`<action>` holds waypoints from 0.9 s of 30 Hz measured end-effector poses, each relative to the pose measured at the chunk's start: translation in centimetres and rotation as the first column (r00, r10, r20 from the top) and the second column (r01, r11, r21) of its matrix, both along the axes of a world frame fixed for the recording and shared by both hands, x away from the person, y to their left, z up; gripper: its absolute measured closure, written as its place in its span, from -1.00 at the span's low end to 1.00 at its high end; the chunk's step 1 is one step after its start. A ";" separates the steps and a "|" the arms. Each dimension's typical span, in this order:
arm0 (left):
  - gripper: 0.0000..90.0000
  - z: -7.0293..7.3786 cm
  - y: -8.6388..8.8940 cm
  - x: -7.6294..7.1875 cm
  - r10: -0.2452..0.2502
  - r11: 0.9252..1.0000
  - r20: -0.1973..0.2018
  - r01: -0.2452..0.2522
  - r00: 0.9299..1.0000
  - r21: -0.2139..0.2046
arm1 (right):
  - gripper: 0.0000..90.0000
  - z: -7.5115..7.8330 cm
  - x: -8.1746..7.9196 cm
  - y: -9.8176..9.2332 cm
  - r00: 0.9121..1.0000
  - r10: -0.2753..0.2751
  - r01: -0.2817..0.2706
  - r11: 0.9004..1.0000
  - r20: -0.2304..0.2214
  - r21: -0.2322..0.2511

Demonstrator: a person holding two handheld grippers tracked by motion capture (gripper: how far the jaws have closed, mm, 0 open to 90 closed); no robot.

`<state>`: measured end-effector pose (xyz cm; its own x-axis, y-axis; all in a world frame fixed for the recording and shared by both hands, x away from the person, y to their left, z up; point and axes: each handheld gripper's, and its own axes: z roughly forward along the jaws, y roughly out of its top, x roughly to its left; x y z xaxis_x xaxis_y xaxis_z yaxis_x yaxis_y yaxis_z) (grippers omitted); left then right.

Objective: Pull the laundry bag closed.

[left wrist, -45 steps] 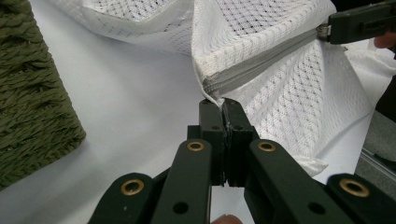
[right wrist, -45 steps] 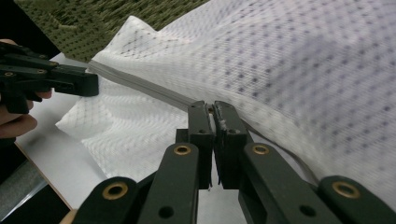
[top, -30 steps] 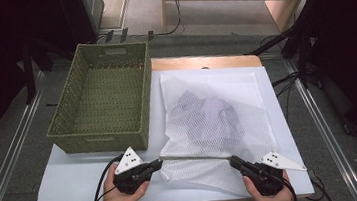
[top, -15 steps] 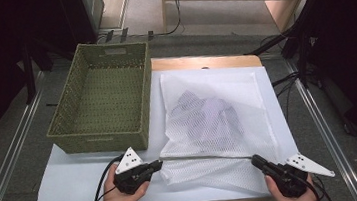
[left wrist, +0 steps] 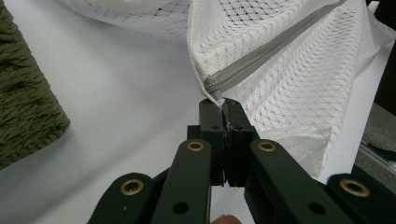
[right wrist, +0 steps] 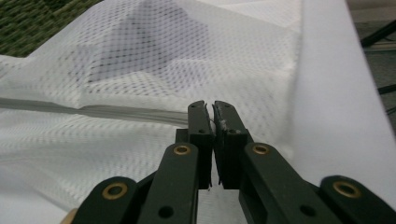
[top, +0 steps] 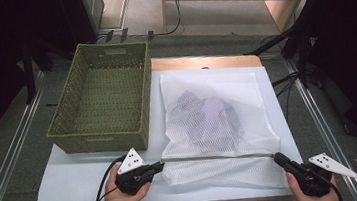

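Observation:
A white mesh laundry bag point(top: 213, 117) with bluish clothing inside lies on the white table board point(top: 74, 177). Its grey zipper point(top: 217, 157) runs taut along the near side between my two grippers. My left gripper point(top: 160, 165) is shut on the bag's corner at the zipper's left end, where the fabric is pinched between the jaws point(left wrist: 222, 102). My right gripper point(top: 276, 157) sits at the zipper's right end, near the bag's right edge. Its jaws point(right wrist: 209, 106) are shut on the small zipper pull, where the grey zipper point(right wrist: 116, 112) ends.
A green wicker basket point(top: 101, 103) stands empty to the left of the bag, close to my left gripper, and its woven wall point(left wrist: 23, 102) is in the left gripper view. The table's right edge point(top: 290, 134) lies just beyond my right gripper. Cables and metal rails run along the floor.
My right gripper has slid to the right along the zipper, from mid-bag to the bag's right edge. The left gripper has stayed in place.

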<state>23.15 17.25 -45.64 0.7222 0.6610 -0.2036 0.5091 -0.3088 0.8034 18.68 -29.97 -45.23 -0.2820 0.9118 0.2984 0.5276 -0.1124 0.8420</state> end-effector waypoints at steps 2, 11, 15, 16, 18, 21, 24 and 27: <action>0.98 0.0 0.0 0.0 0.000 1.000 0.000 0.000 1.000 0.002 | 0.95 0.0 -0.1 -0.7 1.000 -0.018 0.018 1.000 0.000 0.000; 0.98 -0.2 -0.3 -0.1 -0.015 1.000 -0.008 0.015 1.000 0.009 | 0.95 0.0 -0.3 -2.5 0.997 -0.072 0.072 0.997 0.001 -0.004; 0.99 -0.3 -0.3 -0.3 -0.023 1.000 -0.016 0.023 1.000 -0.003 | 0.95 0.2 -0.2 -2.7 0.997 -0.080 0.080 0.996 0.005 -0.023; 0.99 -0.3 -0.3 -0.3 -0.023 1.000 -0.021 0.023 1.000 -0.009 | 0.95 0.3 -0.2 -2.8 0.997 -0.083 0.083 0.996 0.004 -0.018; 0.99 -0.4 -0.4 -0.3 -0.029 1.000 -0.024 0.029 0.999 -0.010 | 0.96 0.4 -0.2 -3.1 0.995 -0.096 0.096 0.995 0.013 -0.019; 0.99 -0.6 -0.6 -0.4 -0.036 0.999 -0.031 0.036 0.999 -0.001 | 0.96 0.7 -0.1 -3.4 0.995 -0.100 0.101 0.995 0.023 -0.017; 0.99 -0.8 -0.7 -0.4 -0.036 0.999 -0.039 0.037 0.999 0.011 | 0.96 0.9 -0.1 -3.5 0.995 -0.102 0.103 0.994 0.015 -0.027; 0.99 -0.9 -0.7 -0.4 -0.029 1.000 -0.043 0.030 0.999 0.010 | 0.96 0.7 0.1 -3.5 0.995 -0.097 0.097 0.995 0.011 -0.032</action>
<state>22.80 16.56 -46.49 0.7321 0.6421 -0.2274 0.5334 -0.3327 0.7777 18.78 -33.44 -44.50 -0.1943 0.9442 0.2661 0.5074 -0.1354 0.8510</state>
